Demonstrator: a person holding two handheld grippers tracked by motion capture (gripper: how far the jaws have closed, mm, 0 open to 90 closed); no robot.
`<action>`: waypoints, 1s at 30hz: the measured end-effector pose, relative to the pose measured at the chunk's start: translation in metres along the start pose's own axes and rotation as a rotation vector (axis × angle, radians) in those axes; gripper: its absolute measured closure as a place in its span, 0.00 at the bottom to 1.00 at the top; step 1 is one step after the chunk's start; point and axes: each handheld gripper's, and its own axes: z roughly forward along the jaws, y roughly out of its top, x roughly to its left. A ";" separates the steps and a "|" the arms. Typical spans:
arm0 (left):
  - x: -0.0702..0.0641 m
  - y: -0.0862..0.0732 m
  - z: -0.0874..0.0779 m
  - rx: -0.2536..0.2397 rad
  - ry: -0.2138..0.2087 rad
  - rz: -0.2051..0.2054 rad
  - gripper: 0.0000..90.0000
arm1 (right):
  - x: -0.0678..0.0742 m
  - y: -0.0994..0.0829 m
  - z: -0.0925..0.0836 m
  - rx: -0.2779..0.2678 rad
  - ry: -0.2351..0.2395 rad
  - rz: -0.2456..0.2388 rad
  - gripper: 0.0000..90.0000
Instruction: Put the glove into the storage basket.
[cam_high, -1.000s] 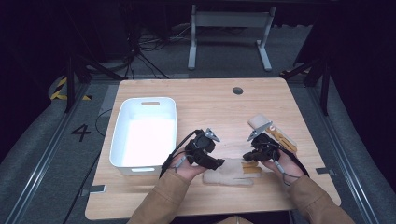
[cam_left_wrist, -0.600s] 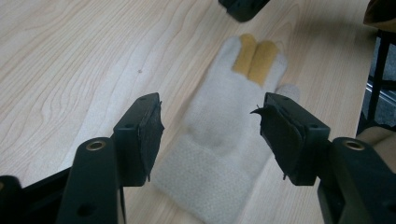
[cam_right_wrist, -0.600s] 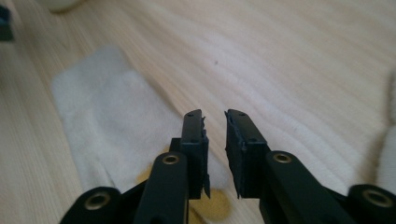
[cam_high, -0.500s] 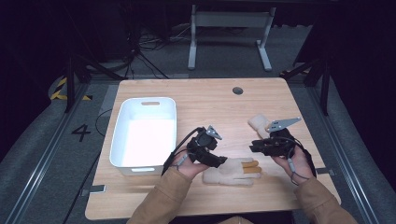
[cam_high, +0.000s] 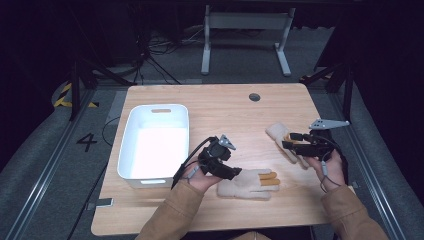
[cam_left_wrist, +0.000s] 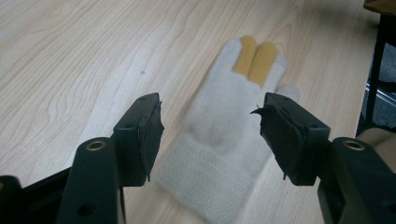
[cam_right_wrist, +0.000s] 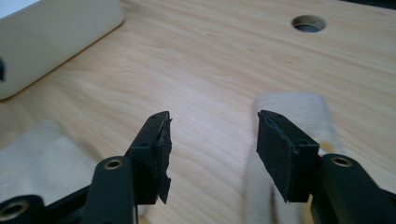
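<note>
Gloves are getting sorted: right tongs (cam_high: 289, 140), jaws just opening and empty, are hovering over one glove (cam_high: 281, 138), left tongs (cam_high: 238, 171) gaping around the other glove's (cam_high: 250, 183) cuff, needing a squeeze next.

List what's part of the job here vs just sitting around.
In play: near glove, far glove, left gripper open over the near glove, right gripper, jaws just opened, nothing between them.
Idle: white bin, table, cable hole.

A bin (cam_high: 156, 140) is sitting at the desk's (cam_high: 225, 107) left edge, one glove (cam_high: 250, 183) is lying near the front edge, and another glove (cam_high: 281, 140) is lying toward the right edge.
</note>
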 end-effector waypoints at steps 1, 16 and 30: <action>0.000 -0.001 -0.001 0.000 0.003 -0.002 0.44 | -0.004 -0.001 0.000 -0.013 -0.013 0.007 0.51; 0.001 -0.010 -0.004 0.001 0.021 -0.015 0.43 | -0.047 -0.017 0.005 -0.091 -0.156 0.135 0.33; -0.001 -0.010 0.000 -0.004 0.002 -0.006 0.42 | -0.059 -0.030 0.030 -0.020 -0.183 0.186 0.18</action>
